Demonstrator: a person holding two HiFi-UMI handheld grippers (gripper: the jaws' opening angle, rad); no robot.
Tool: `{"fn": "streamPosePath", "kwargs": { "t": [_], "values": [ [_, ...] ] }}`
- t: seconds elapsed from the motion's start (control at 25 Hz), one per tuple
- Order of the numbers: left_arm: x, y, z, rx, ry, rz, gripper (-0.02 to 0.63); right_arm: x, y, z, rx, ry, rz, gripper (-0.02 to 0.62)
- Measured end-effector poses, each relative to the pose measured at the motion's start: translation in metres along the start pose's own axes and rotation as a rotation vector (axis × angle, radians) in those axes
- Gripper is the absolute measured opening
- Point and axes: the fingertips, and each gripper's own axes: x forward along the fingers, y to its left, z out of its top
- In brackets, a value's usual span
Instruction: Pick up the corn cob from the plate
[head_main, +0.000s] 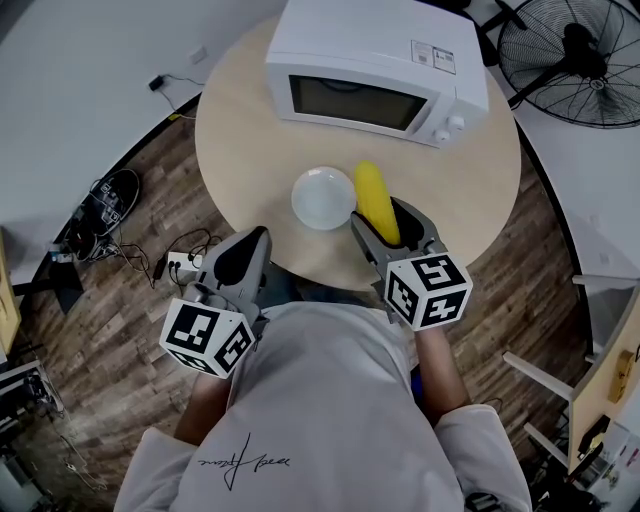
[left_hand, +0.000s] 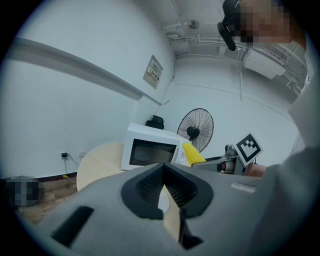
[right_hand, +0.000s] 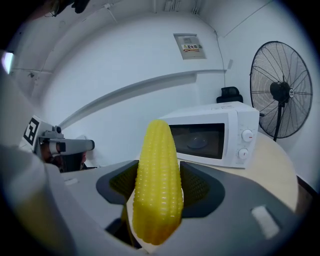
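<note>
The right hand-held gripper (right_hand: 159, 186) is clenched on the thick lower half of the corn cob (right_hand: 156, 160), just beside the white plate (head_main: 323, 197). The cob looks light, stiff and slightly slick. The left hand-held gripper (left_hand: 162, 177) is closed and empty.

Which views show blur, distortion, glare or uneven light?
Head view: even light, sharp, only soft shadows on the table. Left gripper view: heavy fisheye, black corners, the left gripper soft up close. Right gripper view: same fisheye, the wall ledge bowed, the corn sharp in the right gripper, no glare.
</note>
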Motion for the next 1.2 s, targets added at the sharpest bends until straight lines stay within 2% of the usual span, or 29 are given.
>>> {"fn": "streamPosePath", "kwargs": {
  "t": [0.72,1.2],
  "values": [
    [0.0,0.014,0.007,-0.013,-0.017,0.015,-0.005,-0.023,0.002,0.022,0.026,-0.091,-0.01,0.27],
    [-0.003,0.018,0.037,0.028,-0.072,0.021,-0.005,-0.031,-0.001,0.036,-0.026,-0.136,0.005,0.268]
  ]
}}
